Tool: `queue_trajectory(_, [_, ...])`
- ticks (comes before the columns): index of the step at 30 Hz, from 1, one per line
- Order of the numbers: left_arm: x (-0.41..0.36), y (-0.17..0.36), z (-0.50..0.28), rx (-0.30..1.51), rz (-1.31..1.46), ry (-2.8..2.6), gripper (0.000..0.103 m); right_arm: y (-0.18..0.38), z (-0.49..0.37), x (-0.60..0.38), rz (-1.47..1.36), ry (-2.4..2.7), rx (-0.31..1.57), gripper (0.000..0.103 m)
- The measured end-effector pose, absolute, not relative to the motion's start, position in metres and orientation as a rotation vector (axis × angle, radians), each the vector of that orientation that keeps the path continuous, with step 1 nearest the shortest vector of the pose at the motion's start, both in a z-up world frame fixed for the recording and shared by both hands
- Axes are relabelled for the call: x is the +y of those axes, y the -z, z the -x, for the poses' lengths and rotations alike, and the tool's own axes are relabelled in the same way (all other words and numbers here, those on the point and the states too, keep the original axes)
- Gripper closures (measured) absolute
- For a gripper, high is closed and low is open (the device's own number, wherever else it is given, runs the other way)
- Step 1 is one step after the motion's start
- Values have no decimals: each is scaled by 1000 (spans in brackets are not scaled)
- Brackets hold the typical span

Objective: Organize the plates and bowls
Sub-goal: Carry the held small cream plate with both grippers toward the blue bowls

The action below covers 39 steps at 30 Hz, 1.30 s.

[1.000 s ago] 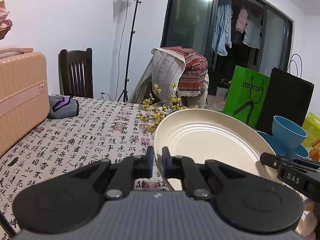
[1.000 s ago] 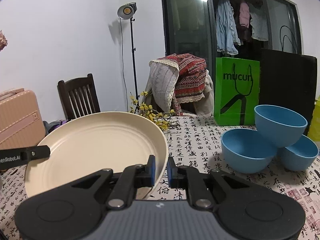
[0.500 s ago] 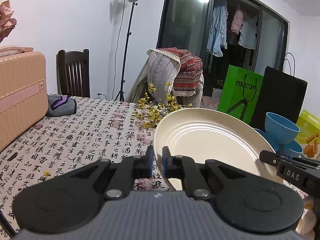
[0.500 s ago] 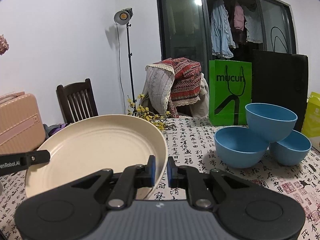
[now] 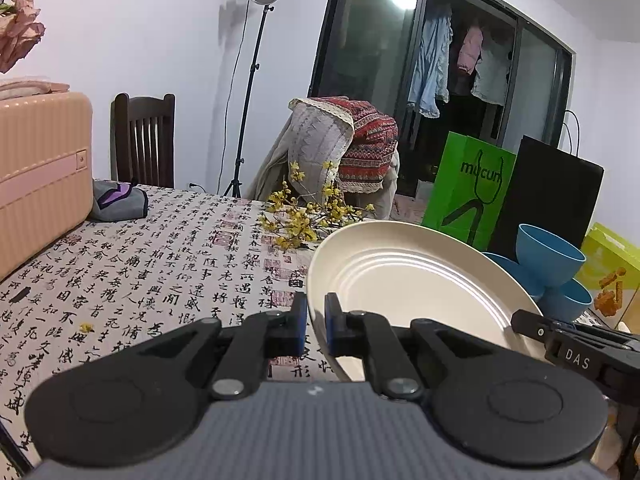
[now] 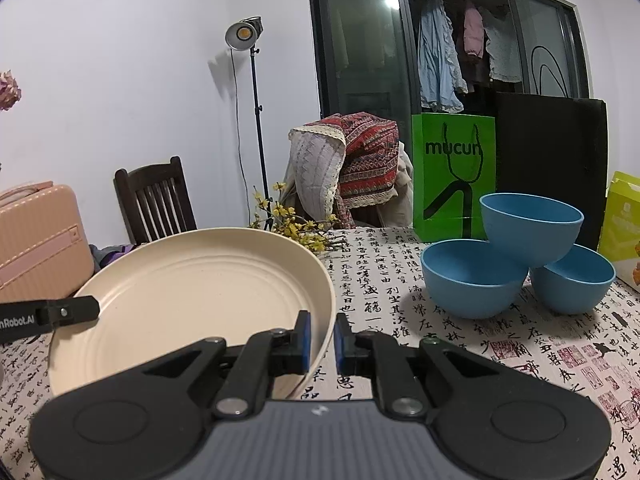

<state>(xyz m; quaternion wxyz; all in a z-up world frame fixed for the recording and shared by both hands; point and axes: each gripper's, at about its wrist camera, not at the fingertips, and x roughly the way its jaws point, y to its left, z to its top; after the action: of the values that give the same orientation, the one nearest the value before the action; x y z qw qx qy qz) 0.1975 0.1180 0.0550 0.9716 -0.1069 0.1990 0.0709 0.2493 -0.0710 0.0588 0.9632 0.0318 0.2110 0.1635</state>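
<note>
On the table with the writing-print cloth, the biggest dish is the cream plate, held up off the cloth between two grippers. It tips a little, with its hollow side facing up and toward the cameras. It is round, so it has no long side; its flat face runs nearly level, with the left edge a bit higher in the right wrist view.

Next come three blue bowls, well apart from the plate on the right. Two sit on the cloth, open side up, and one rests on top of them, leaning.

Smallest are the grippers. The right gripper pinches the plate's right rim, fingers narrow. The left gripper pinches the left rim the same way.

To do this step well, I think both hands should move together at the same height (a tilted plate can slip out of thin pinches), then set it down flat on a bare bit of cloth.
</note>
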Motion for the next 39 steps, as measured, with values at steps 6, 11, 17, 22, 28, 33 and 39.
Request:
queue_trajectory(6, [114,-54,-192,394,211,-140,94,-54,-244,-74,-74,-329,428,91])
queue_trajectory(11, [112,-52,-188,390,218,-135,94,-51,-239,-78,-79,-330,431,91])
queue_trajectory(17, [107,-52,-183,387,218,-126,94,-49,-230,-85,-76,-324,421,91])
queue_trajectory(22, [103,-52,-180,385,217,-118,94,-47,-223,-91,-80,-320,417,91])
queue_trajectory(28, [96,-51,-175,384,211,-112,94,-45,-217,-96,-85,-314,416,91])
queue_trajectory(33, [91,-50,-172,389,208,-104,94,-43,-212,-102,-85,-309,415,91])
queue_trajectory(39, [83,-48,-167,389,205,-96,94,-38,-203,-112,-102,-301,418,91])
